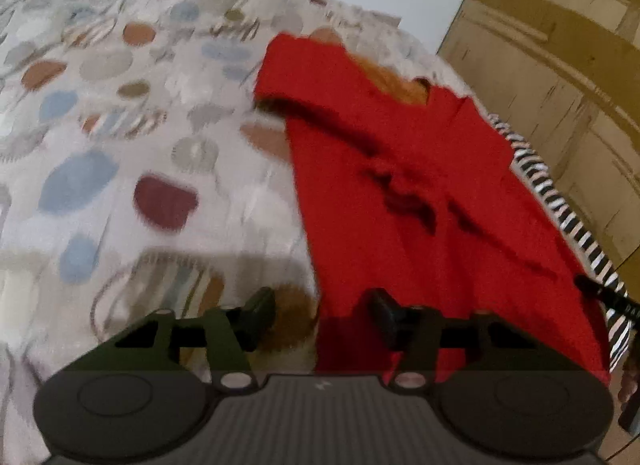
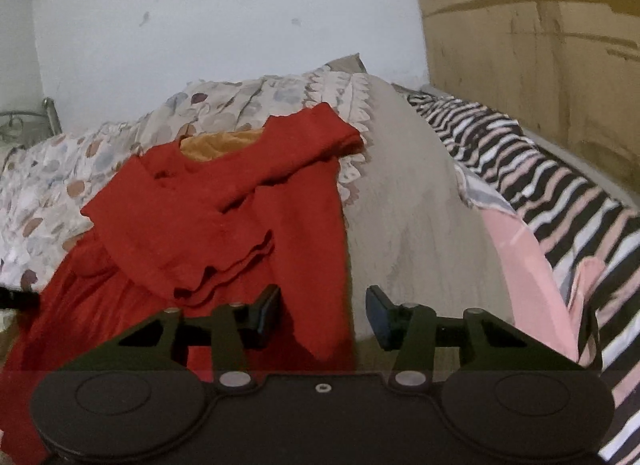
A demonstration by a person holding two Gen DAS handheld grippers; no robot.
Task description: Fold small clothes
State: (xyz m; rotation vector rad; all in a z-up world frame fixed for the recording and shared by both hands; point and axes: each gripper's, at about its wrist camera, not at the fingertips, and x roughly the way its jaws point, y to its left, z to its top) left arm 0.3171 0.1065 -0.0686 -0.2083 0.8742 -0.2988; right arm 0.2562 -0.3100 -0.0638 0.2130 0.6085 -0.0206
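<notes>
A small red garment [image 1: 420, 185] with an orange lining at its neck lies spread on the patterned bedsheet [image 1: 120, 125]. My left gripper [image 1: 320, 317] is open, just above the garment's near left hem edge, holding nothing. In the right wrist view the red garment [image 2: 240, 217] lies with one sleeve folded across its chest. My right gripper [image 2: 323, 313] is open over the garment's near right hem corner, holding nothing. The other gripper's tip [image 1: 592, 287] shows at the right of the left wrist view.
A black, white and pink striped cloth [image 2: 540, 193] and a pink piece [image 2: 532, 265] lie at the bed's right side. A grey pillow [image 2: 408, 193] sits beside the garment. A wooden wardrobe [image 2: 540, 45] stands on the right, a white wall [image 2: 220, 25] behind.
</notes>
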